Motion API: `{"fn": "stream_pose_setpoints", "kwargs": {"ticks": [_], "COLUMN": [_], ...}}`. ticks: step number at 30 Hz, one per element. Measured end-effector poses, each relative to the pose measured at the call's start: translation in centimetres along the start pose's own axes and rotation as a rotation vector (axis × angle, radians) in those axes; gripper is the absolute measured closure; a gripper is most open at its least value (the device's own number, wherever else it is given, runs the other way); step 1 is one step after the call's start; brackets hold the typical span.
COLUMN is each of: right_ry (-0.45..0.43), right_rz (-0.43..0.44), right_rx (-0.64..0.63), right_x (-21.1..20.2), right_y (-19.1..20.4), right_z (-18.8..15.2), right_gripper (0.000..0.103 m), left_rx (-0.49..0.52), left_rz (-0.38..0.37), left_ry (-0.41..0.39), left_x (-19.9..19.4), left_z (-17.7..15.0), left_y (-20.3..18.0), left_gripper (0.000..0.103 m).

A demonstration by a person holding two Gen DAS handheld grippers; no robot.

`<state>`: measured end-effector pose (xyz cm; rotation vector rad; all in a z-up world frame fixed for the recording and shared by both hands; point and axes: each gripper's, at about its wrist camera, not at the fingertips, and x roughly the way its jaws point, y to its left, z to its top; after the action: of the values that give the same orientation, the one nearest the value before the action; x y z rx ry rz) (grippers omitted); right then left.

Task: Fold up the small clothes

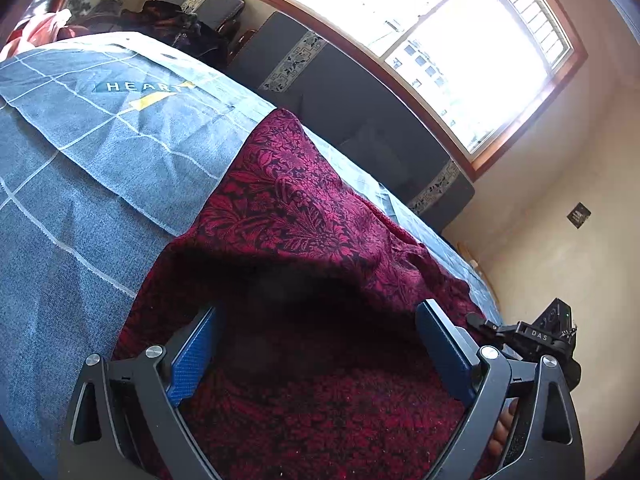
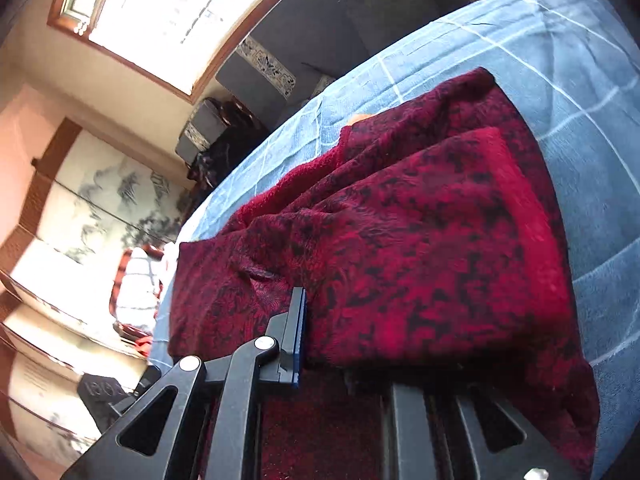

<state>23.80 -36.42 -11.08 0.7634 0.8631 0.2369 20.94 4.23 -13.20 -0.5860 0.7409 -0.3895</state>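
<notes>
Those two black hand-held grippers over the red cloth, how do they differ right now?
The left hand-held gripper has its blue-padded fingers spread wide, nothing pinched between them; the right hand-held gripper shows only one finger, the other hidden under cloth. The red patterned garment merely lies below the left one, but drapes over the right one. Both are black with blue pads, above the blue bedsheet.

Left hand-held gripper [image 1: 316,344] agape; right [image 2: 320,340] clamped.
</notes>
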Motion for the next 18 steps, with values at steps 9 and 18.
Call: {"fn": "stream_pose_setpoints", "kwargs": {"ticks": [9, 18], "right_ry": [-0.095, -0.113], "right_rz": [0.066, -0.014], "right_rx": [0.168, -0.043], "right_x": [-1.6, -1.8], "right_y": [-3.9, -2.4], "right_z": [2.0, 3.9], "right_gripper": [0.094, 0.095], "left_rx": [0.004, 0.008], "left_rz": [0.004, 0.008], "left_ry": [0.004, 0.014], "left_x": [0.1, 0.3], "left_z": [0.0, 0.1], "left_y": [-0.2, -0.2], "left_gripper": [0.008, 0.007]}}
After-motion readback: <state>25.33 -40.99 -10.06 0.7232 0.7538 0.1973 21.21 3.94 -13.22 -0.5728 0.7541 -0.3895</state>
